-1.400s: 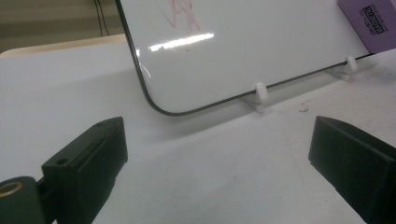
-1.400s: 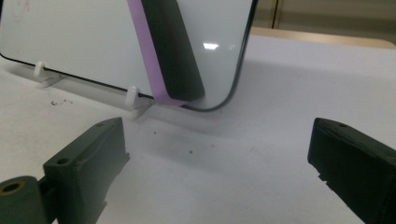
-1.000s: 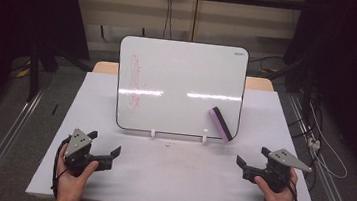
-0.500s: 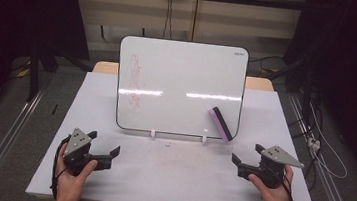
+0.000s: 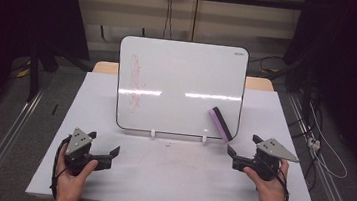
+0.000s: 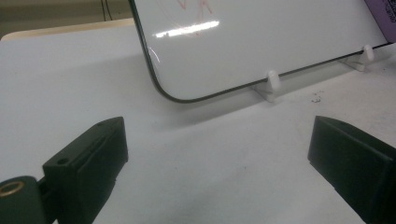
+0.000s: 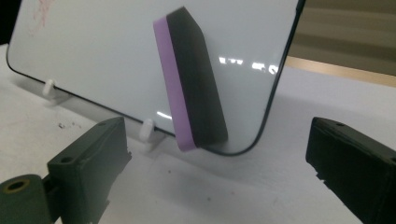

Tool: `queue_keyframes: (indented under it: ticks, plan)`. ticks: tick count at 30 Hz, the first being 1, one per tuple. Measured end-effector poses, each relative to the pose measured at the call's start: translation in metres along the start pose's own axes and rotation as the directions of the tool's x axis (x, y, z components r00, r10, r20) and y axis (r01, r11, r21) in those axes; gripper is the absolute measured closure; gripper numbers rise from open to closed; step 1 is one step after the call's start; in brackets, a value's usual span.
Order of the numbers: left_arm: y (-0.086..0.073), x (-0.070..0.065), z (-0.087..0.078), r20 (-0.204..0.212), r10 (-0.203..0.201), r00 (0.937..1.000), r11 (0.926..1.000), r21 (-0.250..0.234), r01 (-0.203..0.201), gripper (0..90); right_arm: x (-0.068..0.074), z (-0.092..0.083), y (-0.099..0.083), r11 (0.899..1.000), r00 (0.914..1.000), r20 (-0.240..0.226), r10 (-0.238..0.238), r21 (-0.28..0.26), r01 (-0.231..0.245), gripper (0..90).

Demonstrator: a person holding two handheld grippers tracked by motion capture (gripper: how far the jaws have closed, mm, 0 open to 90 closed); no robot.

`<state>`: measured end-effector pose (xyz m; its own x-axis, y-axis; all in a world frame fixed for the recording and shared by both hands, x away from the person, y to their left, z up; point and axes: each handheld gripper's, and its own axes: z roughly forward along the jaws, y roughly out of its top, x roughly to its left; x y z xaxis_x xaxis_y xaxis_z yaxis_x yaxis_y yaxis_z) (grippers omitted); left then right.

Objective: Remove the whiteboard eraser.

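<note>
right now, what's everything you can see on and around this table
whiteboard: one, white with a dark edge, propped near-upright at the table's middle back
red scribble: one patch, on the whiteboard's left part
eraser: one, purple and black, on the whiteboard's lower right corner
board feet: two, white, under the whiteboard's bottom edge
table: one, white top
left gripper: black fingers apart, front left
right gripper: black fingers apart, aimed at the eraser
hands: two, one holding each gripper

No text can be read: the whiteboard (image 5: 180, 85) bears a small dark mark at its top right corner, too small to read, and red scribbles near its left edge.
</note>
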<state>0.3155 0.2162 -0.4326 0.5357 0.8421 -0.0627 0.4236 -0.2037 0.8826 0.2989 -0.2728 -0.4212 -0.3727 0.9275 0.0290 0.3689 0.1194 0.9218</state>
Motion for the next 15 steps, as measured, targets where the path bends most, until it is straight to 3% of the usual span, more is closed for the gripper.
queue_keyframes:
  ticks: [5,9,15]
  plan:
    - [0.0,0.0,0.0,0.008,-0.006,1.0,1.0,-0.005,0.006,4.9,0.004,0.008,0.009,1.0,0.9995,-0.028,-0.012,0.015,0.013,5.2]
    - [0.0,0.001,0.0,0.012,-0.004,0.9999,1.0,-0.005,0.004,4.8,0.008,0.018,0.013,0.999,0.9991,-0.022,-0.036,0.031,0.037,5.3]
    - [0.0,0.001,-0.001,0.004,-0.007,1.0,1.0,-0.004,0.007,4.9,0.015,0.03,0.024,0.988,0.99,0.008,-0.141,0.057,0.141,10.9]
